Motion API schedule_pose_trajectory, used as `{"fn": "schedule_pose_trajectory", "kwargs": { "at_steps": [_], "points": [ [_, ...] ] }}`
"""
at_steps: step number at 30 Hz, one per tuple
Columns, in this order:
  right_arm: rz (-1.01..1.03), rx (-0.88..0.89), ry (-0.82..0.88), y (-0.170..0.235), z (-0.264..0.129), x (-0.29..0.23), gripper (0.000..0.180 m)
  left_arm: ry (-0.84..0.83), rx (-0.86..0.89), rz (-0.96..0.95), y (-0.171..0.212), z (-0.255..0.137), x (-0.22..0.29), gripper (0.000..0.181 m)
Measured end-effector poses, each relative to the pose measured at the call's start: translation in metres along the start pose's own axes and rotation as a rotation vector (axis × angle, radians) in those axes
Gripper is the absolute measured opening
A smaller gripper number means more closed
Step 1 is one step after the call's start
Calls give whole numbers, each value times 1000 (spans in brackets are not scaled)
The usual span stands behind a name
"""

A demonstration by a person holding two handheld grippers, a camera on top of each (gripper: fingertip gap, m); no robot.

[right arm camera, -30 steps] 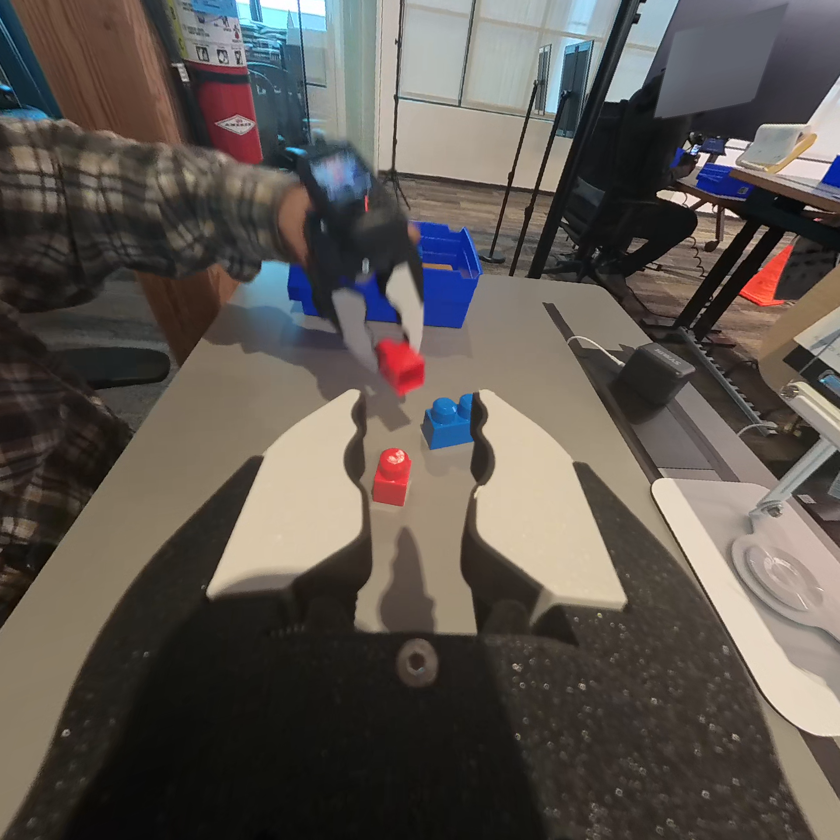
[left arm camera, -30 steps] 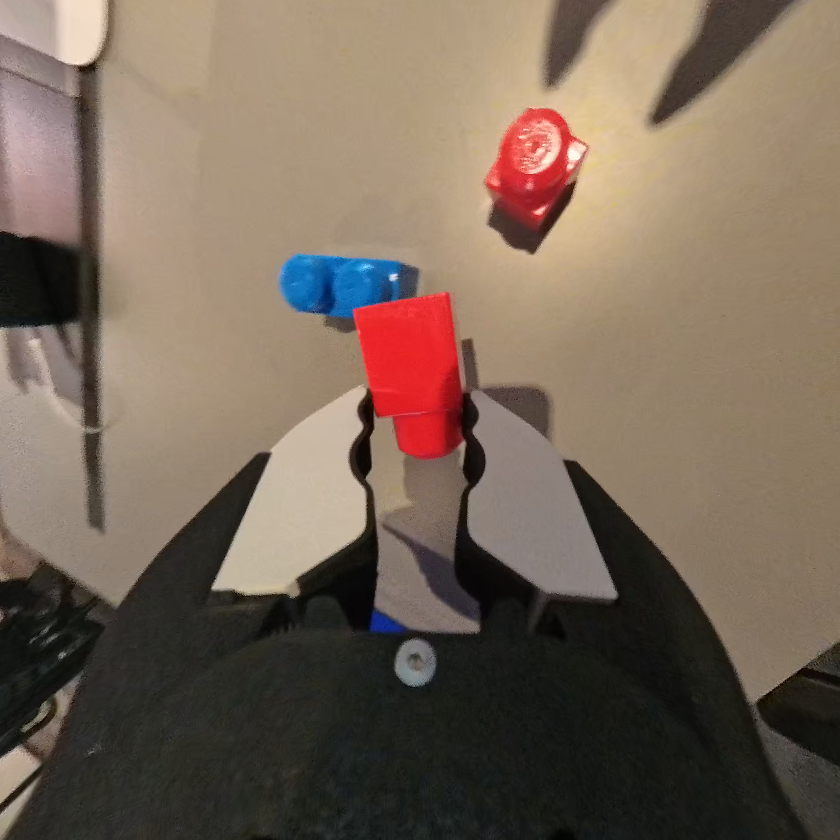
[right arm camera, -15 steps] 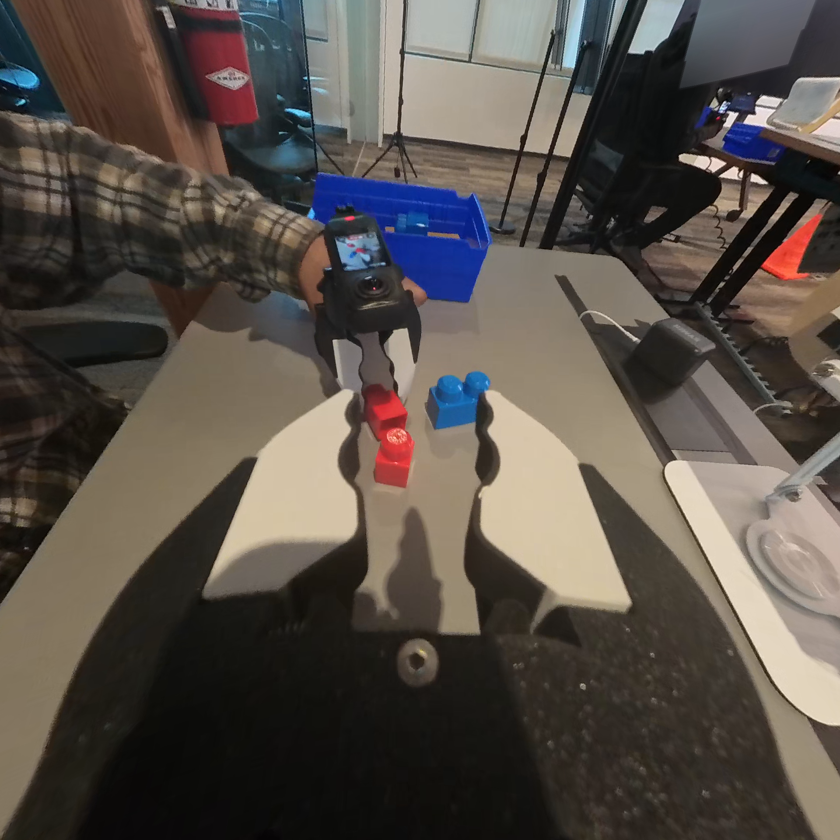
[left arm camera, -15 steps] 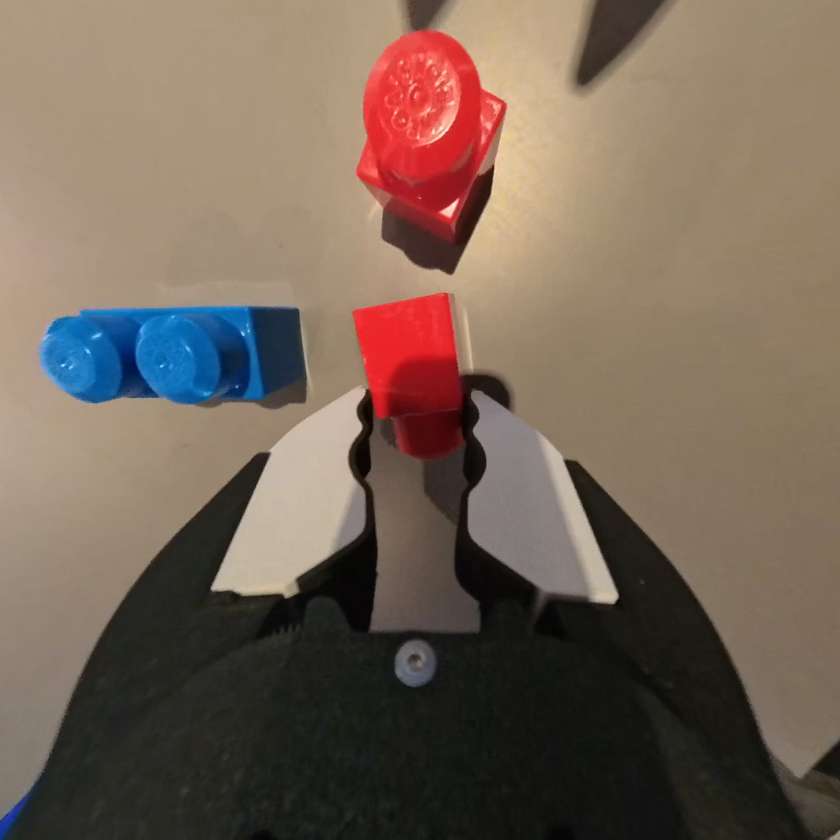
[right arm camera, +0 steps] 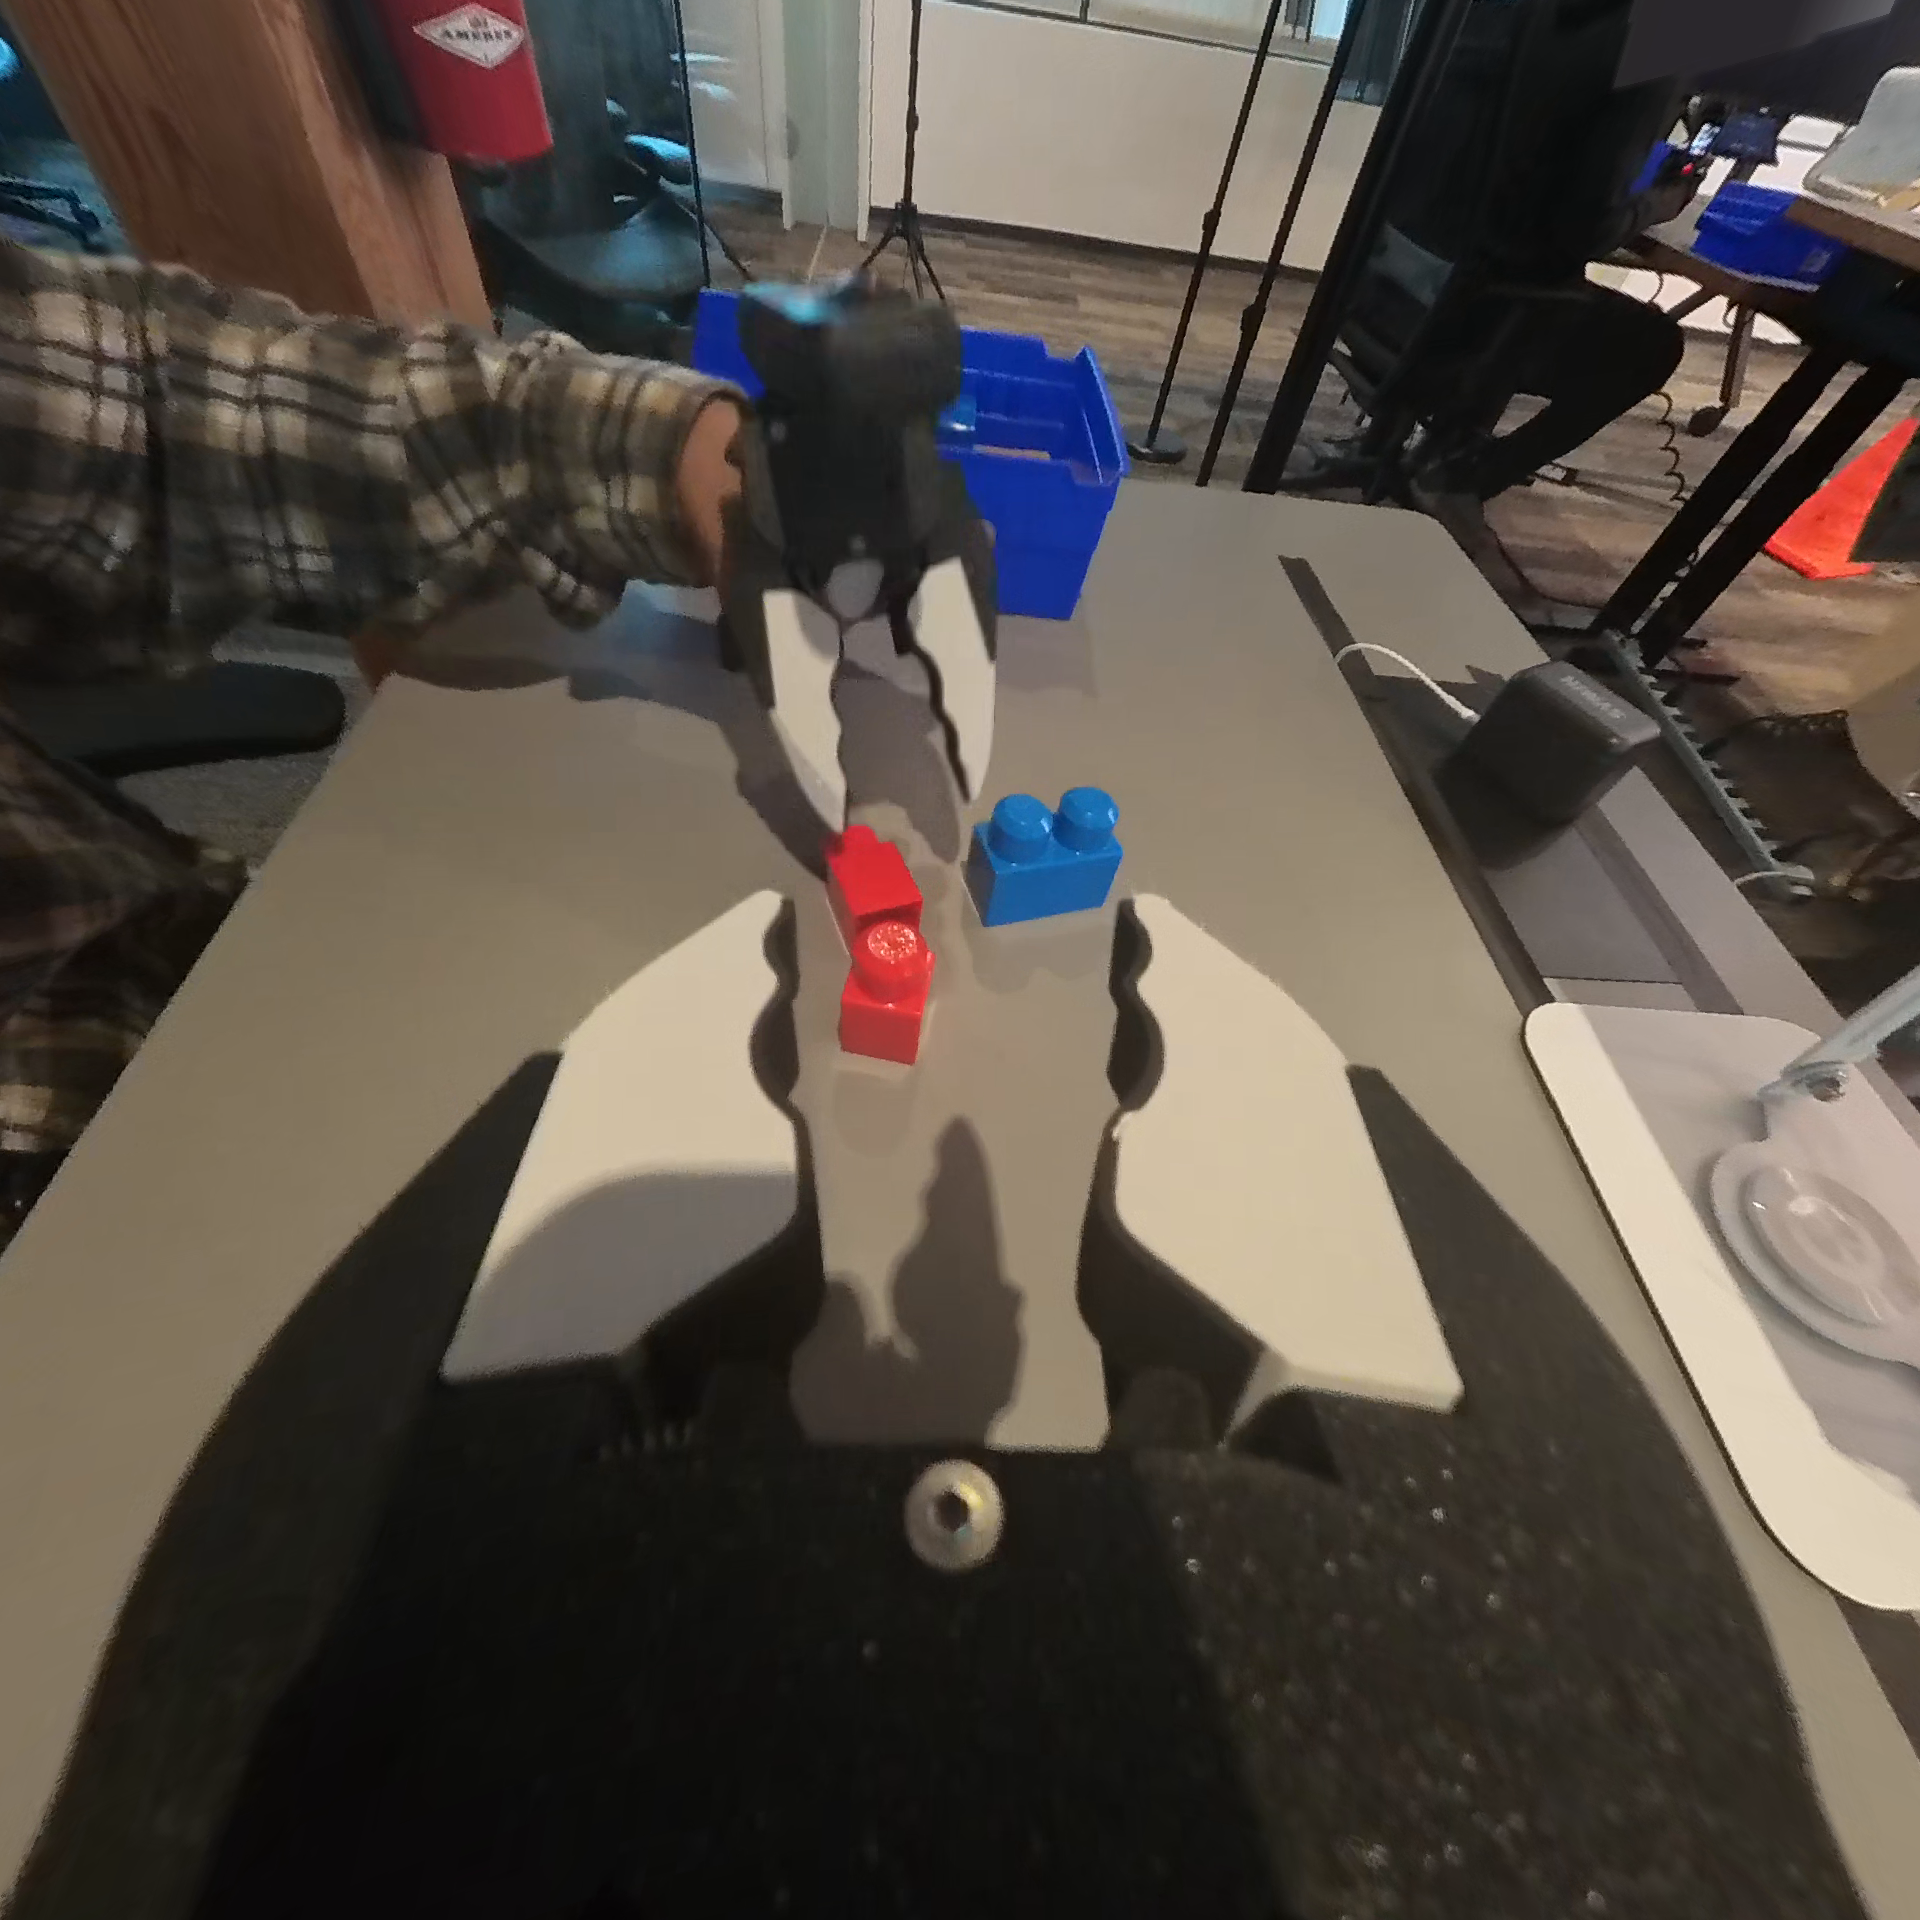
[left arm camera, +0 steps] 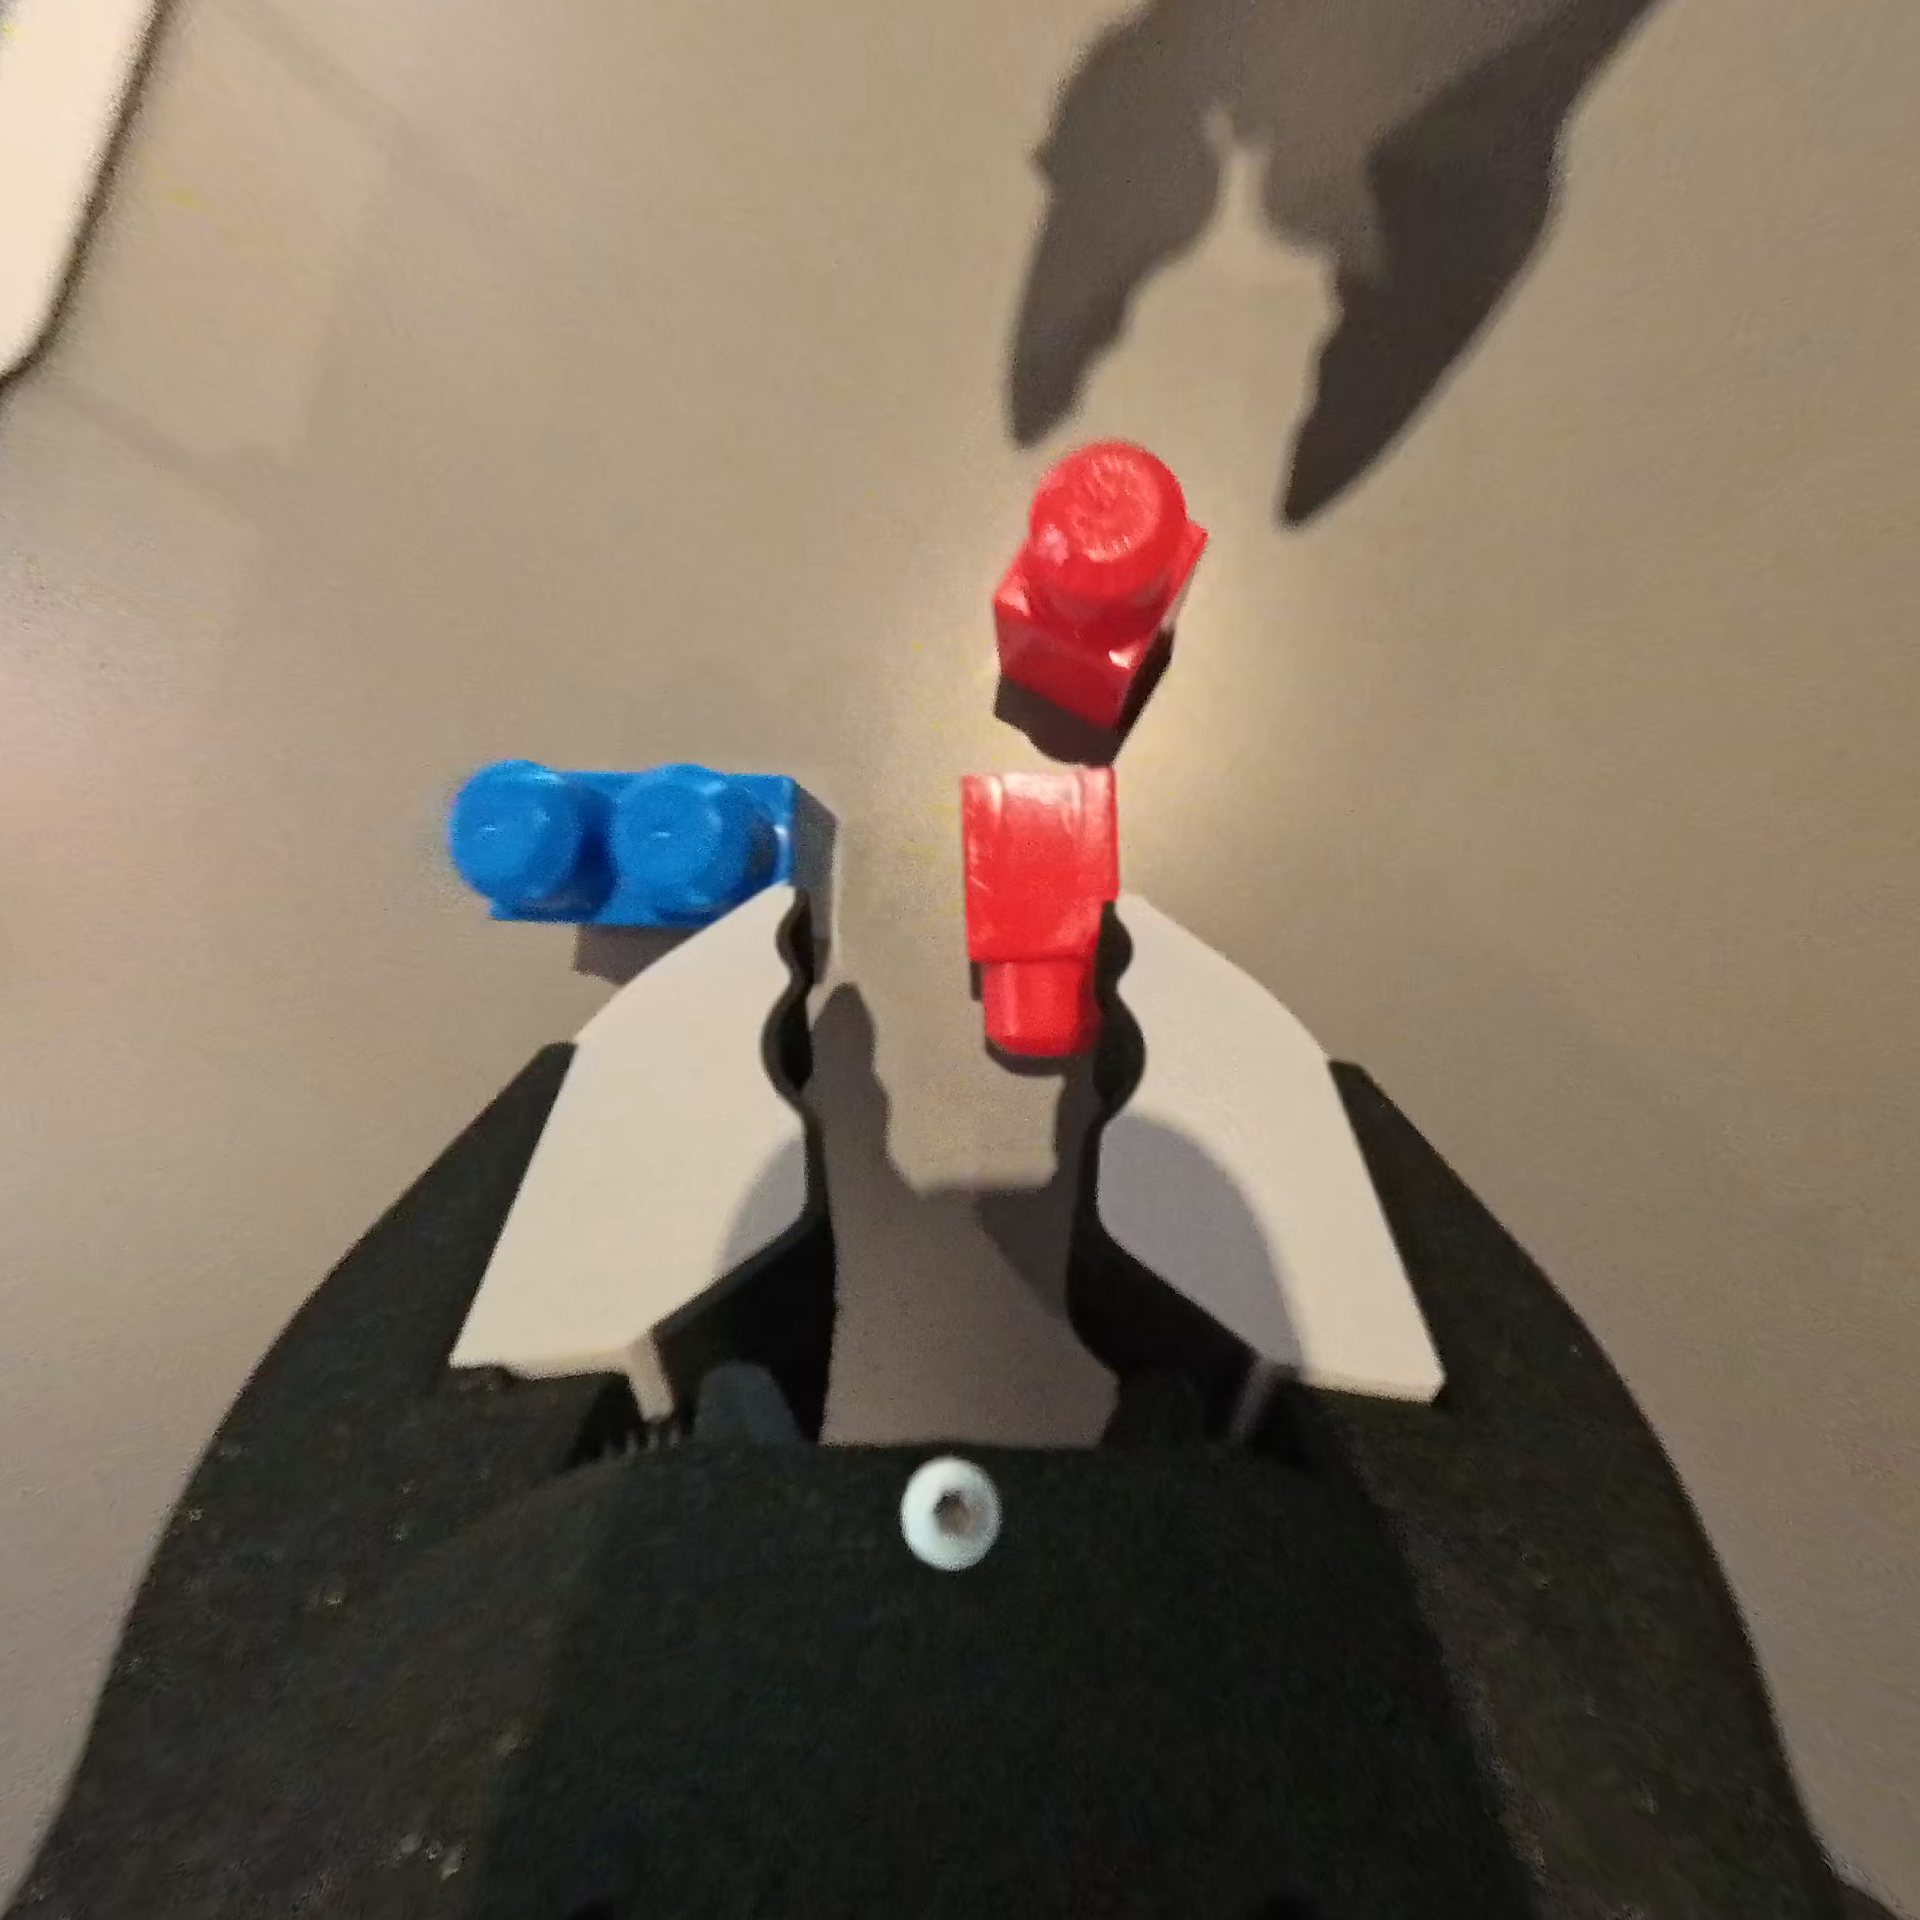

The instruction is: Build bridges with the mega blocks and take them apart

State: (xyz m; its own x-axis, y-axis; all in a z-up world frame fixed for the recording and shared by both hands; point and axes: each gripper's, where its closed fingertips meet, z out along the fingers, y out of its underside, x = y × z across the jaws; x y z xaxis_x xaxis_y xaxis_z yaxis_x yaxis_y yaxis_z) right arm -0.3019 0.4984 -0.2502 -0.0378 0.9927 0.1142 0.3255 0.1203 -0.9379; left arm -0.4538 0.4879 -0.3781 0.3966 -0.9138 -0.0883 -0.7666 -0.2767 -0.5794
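A red single-stud block [left arm camera: 1096, 592] stands upright on the grey table [right arm camera: 499, 831]; it also shows in the right wrist view [right arm camera: 883, 992]. A second red block [left arm camera: 1034, 904] lies on its side just behind it [right arm camera: 871, 883]. My left gripper [left arm camera: 956, 914] is open; the lying red block rests close against the inner side of its right finger. From the right wrist view the left gripper [right arm camera: 899, 805] hangs over that block, fingers apart. A blue two-stud block [left arm camera: 623, 842] stands beside them [right arm camera: 1044, 862]. My right gripper [right arm camera: 951, 914] is open and empty, just short of the upright red block.
A blue bin [right arm camera: 1029, 520] stands at the table's far edge. A black box [right arm camera: 1548, 758] with a white cable sits at the right. A white board [right arm camera: 1662, 1299] with a lamp base lies at the near right. A plaid sleeve [right arm camera: 312, 468] reaches in from the left. Spacing between my two grippers at the tips: around 20 centimeters. My left gripper is the nearer one to the red single-stud block [left arm camera: 1096, 592]: about 5 centimeters, against 15 centimeters.
My left gripper has opened and let go of the red block, which now lies on its side on the table behind the upright red one. The right gripper has moved closer to the blocks.
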Motion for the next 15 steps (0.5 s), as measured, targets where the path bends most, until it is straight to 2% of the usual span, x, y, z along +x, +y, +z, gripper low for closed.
{"fn": "schedule_pose_trajectory", "kwargs": {
  "at_steps": [6, 15],
  "points": [
    [3, -17, 5, 5, 3, 2, 58, -51, 362, -131, -30, -27, -37, 54],
    [15, -53, 6, 18, 11, 6, 58, -150, 748, -313, -19, -48, -85, 54]
  ]
}}
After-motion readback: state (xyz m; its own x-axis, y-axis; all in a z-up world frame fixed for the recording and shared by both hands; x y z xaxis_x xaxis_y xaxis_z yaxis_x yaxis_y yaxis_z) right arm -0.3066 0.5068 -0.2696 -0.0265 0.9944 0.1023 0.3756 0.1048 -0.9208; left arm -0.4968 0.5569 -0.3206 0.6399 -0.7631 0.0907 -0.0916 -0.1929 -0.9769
